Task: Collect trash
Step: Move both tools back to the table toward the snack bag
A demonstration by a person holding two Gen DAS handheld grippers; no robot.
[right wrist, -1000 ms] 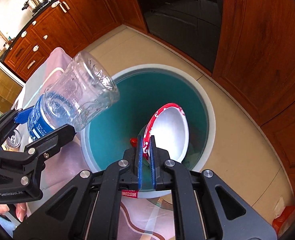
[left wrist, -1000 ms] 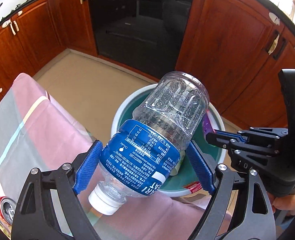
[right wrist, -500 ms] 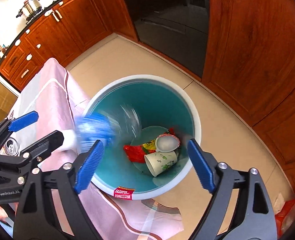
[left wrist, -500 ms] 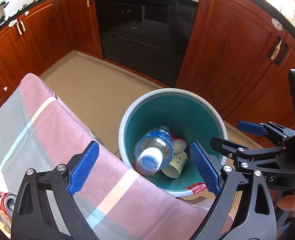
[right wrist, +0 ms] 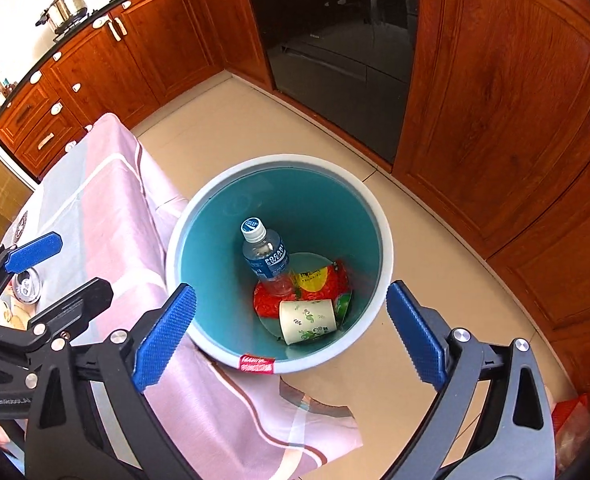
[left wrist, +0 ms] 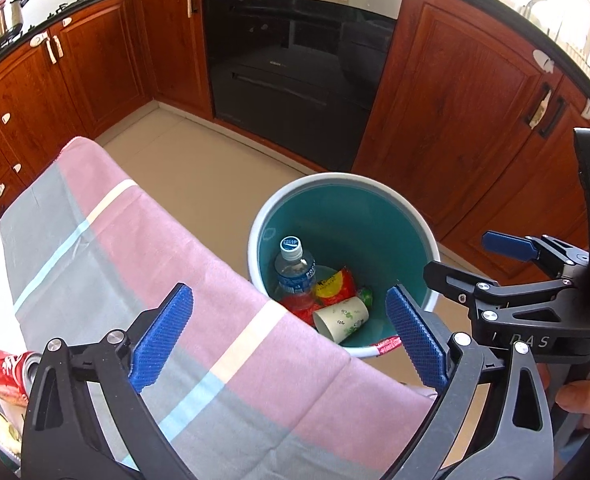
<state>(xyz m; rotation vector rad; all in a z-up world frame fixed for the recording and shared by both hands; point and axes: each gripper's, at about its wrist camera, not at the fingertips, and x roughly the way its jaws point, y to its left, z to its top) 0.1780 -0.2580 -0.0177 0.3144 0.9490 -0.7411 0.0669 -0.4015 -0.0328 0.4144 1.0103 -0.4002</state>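
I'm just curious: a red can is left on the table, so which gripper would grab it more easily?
Probably the left gripper. It is open and empty, and the red can lies on the tablecloth at its own left side, farther from the right gripper.

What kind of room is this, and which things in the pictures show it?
Most likely a home kitchen. A built-in oven sits between wooden cabinets, and a steel pot stands on the counter. A teal trash bin stands on the tiled floor beside a cloth-covered table.

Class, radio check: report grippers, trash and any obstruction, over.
Left gripper open, empty. Right gripper open, empty. Bottle and paper cup lie in the bin; red can waits on the tablecloth. Nothing blocking.
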